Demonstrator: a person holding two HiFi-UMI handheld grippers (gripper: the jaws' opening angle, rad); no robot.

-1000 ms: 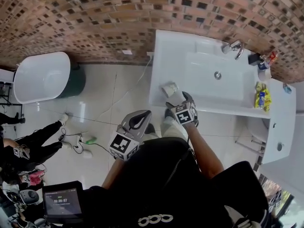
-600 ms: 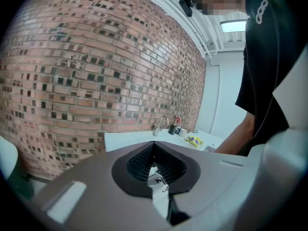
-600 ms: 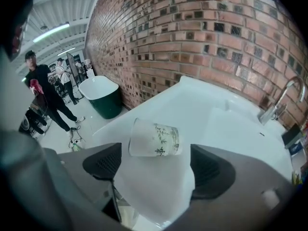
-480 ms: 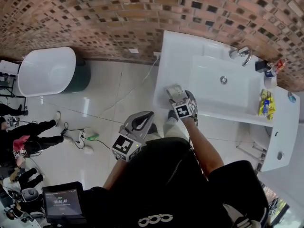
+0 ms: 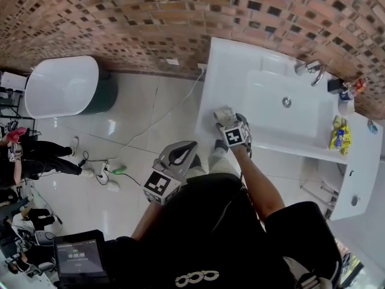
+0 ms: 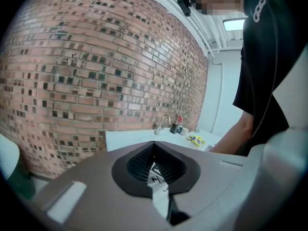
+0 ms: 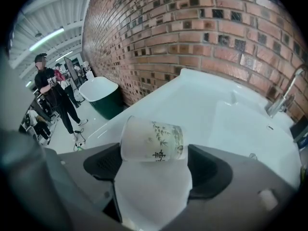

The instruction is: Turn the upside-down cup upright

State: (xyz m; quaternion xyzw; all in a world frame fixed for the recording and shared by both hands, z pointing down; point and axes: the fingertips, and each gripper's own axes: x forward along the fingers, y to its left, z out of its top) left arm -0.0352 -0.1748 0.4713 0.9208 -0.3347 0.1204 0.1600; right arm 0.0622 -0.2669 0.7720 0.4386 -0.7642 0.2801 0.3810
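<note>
A frosted white cup with a green leaf print lies on its side near the front edge of the white sink counter. It spans the gap between the jaws of my right gripper, with its two ends against the dark pads, so the gripper is shut on it. From the head view the cup sits just beyond the right gripper. My left gripper hangs low by the person's waist over the floor, jaws shut and holding nothing.
The counter holds a basin with a chrome tap; small bottles and a yellow packet sit at its right end. A brick wall runs behind. A white and green tub, cables and people are on the tiled floor at left.
My right gripper has moved forward to the cup and now has it between its jaws. The head camera has shifted slightly. The left gripper has stayed put.
</note>
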